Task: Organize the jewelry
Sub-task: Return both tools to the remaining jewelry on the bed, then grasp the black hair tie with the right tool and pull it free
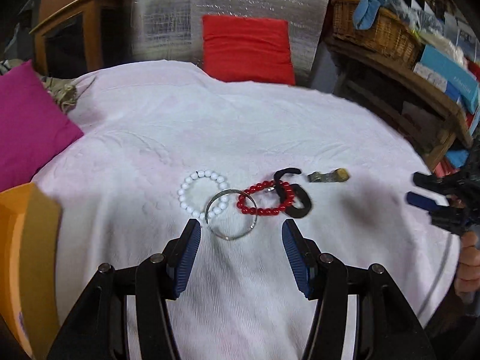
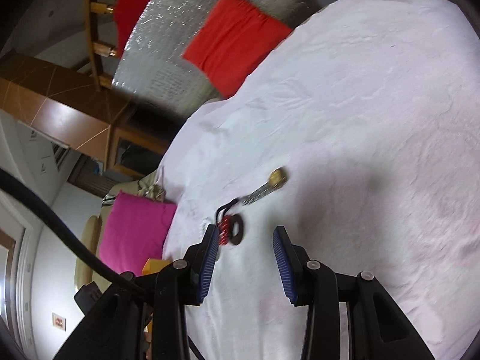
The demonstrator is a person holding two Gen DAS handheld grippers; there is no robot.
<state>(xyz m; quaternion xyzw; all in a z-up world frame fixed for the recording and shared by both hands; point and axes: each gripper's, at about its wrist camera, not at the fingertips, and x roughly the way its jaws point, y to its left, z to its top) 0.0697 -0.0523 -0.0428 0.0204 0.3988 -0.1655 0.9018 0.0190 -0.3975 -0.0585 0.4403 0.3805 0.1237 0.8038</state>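
Observation:
On the pale pink cloth [image 1: 270, 126] lie a white bead bracelet [image 1: 187, 187], a silver bangle [image 1: 231, 235], a red bead bracelet [image 1: 264, 208], a black band [image 1: 300, 207] and a gold watch [image 1: 330, 176]. The bangle overlaps the white and red bracelets. My left gripper [image 1: 240, 225] is open just short of the bangle. My right gripper [image 2: 246, 232] is open and empty, with the red bracelet [image 2: 223, 231], black band [image 2: 237, 228] and watch [image 2: 270, 184] ahead of it. The right gripper also shows in the left wrist view [image 1: 417, 189].
An orange box [image 1: 27, 258] stands at the left edge. A magenta cushion [image 1: 27, 123] and a red cushion [image 1: 247, 49] lie at the cloth's far sides. A wooden shelf with a wicker basket [image 1: 378, 30] stands at the right.

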